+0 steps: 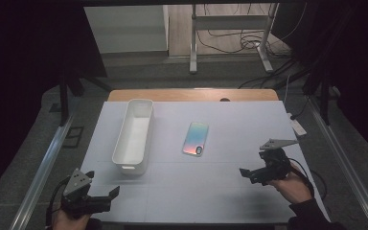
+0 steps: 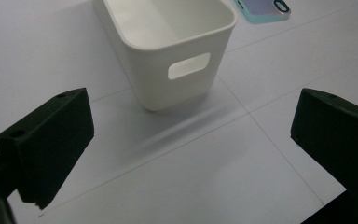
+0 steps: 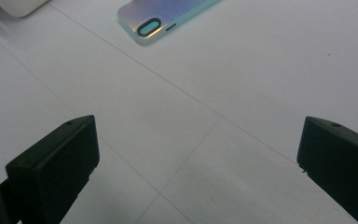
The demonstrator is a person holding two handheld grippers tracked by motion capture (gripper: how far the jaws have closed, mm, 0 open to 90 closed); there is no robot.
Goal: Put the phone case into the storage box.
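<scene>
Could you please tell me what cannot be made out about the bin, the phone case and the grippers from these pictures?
- Long white plastic bin: its far end is cut off by the top edge in the left gripper view.
- Iridescent phone case with mint rim: its underside lies against the table; most of it is cut off in both gripper views.
- Left gripper and right gripper: fingertips are too small and dark in the high view.

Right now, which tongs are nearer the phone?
Right. The right tongs sit just off the phone toward its near right; the left tongs are farther, at the near left, beyond the white bin.
</scene>
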